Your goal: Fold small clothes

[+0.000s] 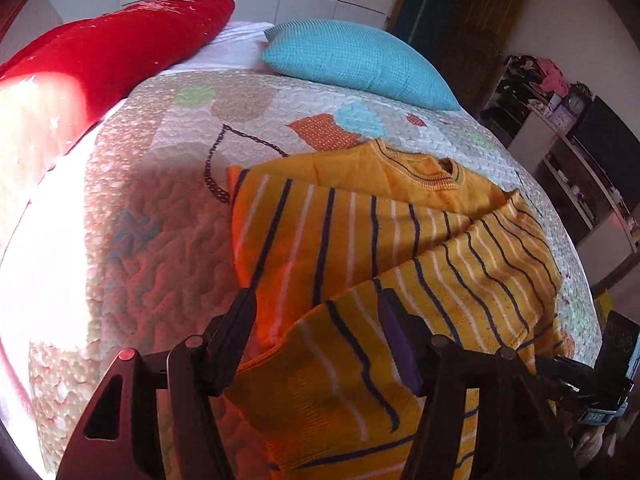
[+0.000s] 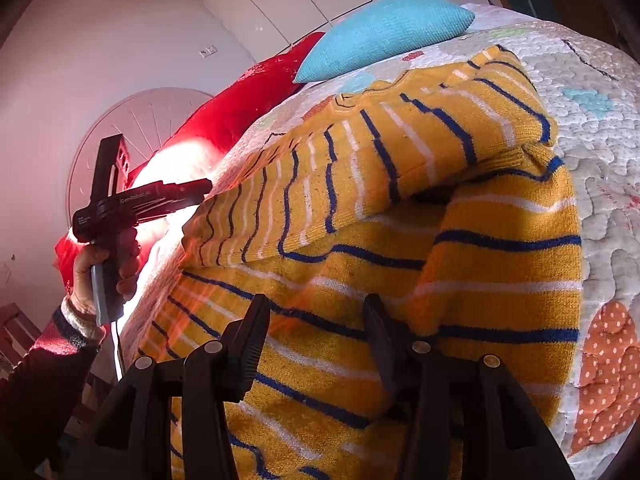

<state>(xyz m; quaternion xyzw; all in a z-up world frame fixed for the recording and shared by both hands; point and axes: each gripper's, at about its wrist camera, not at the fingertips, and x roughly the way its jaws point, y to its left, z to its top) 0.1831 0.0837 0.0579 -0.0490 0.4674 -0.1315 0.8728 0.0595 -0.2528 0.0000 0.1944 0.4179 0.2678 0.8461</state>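
A small yellow sweater (image 1: 360,240) with dark blue and white stripes lies on the quilted bedspread (image 1: 160,200), its sides folded in over the middle and its neck toward the pillows. My left gripper (image 1: 316,300) is open, its fingers over the sweater's near left part. It also shows in the right wrist view (image 2: 208,188), held by a hand at the sweater's left edge. My right gripper (image 2: 314,308) is open over the sweater (image 2: 400,220) at its near hem, fingers apart on either side of the cloth.
A red pillow (image 1: 112,52) and a turquoise pillow (image 1: 360,60) lie at the head of the bed. Shelves with clutter (image 1: 560,120) and a dark door (image 1: 460,20) stand to the right. Bright sunlight washes out the bed's left side (image 1: 40,260).
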